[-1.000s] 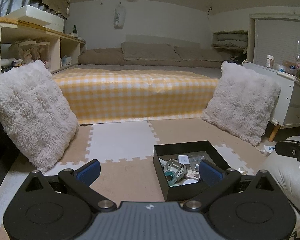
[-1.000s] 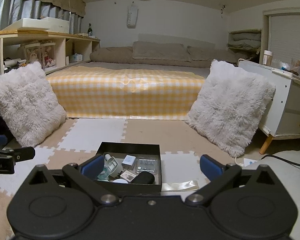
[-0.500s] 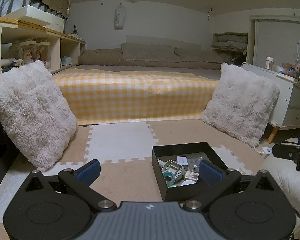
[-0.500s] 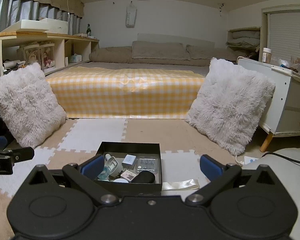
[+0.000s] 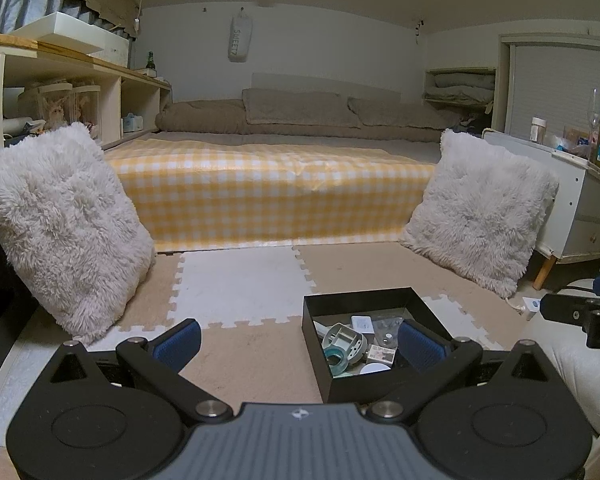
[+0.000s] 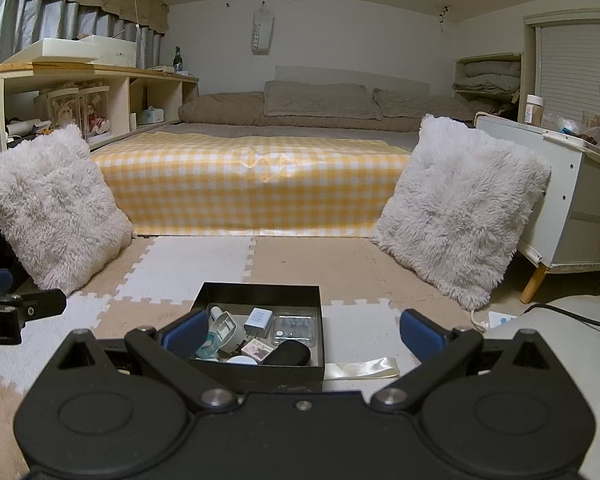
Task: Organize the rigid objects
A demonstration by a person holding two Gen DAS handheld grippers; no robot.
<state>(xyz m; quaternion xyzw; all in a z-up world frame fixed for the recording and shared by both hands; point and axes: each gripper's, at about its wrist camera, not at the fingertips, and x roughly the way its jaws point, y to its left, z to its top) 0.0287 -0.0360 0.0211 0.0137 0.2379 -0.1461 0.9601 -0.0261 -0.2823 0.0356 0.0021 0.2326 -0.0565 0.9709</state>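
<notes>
A black open box sits on the foam floor mat; it also shows in the right wrist view. Inside lie several small rigid items: a grey plastic tape dispenser, a white charger, a clear blister pack, a black cylinder and a small printed box. My left gripper is open and empty, just left of and before the box. My right gripper is open and empty, hovering in front of the box.
Two fluffy white cushions lean at either side of a bed with a yellow checked cover. A white cabinet stands right, shelves left. A clear strip lies right of the box.
Both grippers have shifted only slightly; the box sits a little further left in the left wrist view. Both stay open and empty.
</notes>
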